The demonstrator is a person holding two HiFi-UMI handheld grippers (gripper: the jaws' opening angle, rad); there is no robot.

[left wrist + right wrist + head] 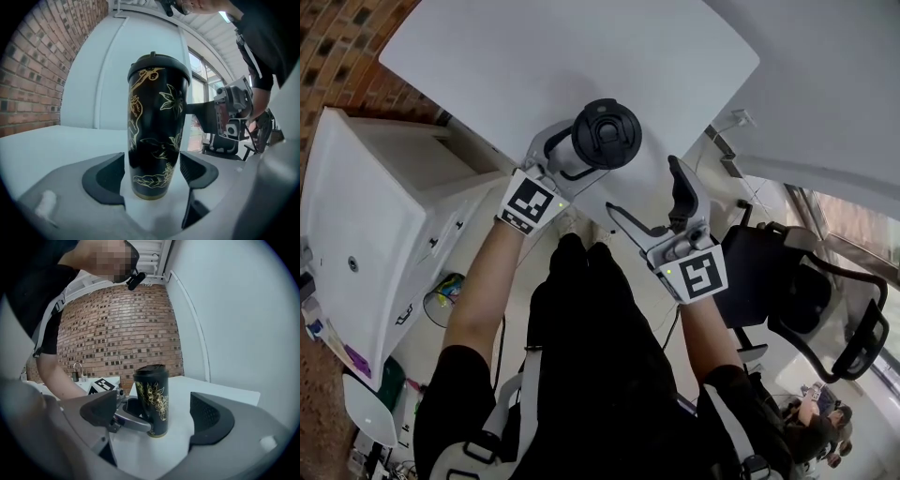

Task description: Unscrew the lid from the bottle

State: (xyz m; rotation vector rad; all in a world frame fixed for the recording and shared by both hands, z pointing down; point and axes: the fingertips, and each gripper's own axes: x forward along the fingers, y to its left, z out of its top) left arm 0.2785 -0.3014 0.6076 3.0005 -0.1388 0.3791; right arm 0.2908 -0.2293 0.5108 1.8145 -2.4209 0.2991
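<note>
1. The left gripper (153, 171) is seen released. Its jaws are spread wide on either side of the lower body of the bottle (154, 126), close beside it, and no squeeze on it is shown.
2. The right gripper (642, 185) is held open and empty, near the bottle on its right but apart from it.
3. The bottle is stood upright on the table (534, 56), close to the edge nearest the person, with the lid (607, 133) seated on top.
4. The table is topped in plain, smooth white and is rounded at the corner.
5. The room is bounded by a red-brown brick wall (117, 333) and white wall panels (234, 310). A window (197, 89) is seen beyond the bottle, a white cabinet (366, 216) at the left and a black office chair (787, 281) at the right.
6. The bottle is finished in glossy black, tapered toward its base and drawn over with gold flowers and leaves. The lid is black and round, with a raised fitting on top.
7. The gripper bodies are moulded in grey, and the pads (212, 419) are black and ribbed.
8. The left cube (530, 202) and the right cube (703, 274) are each marked with a black-and-white square pattern.
</note>
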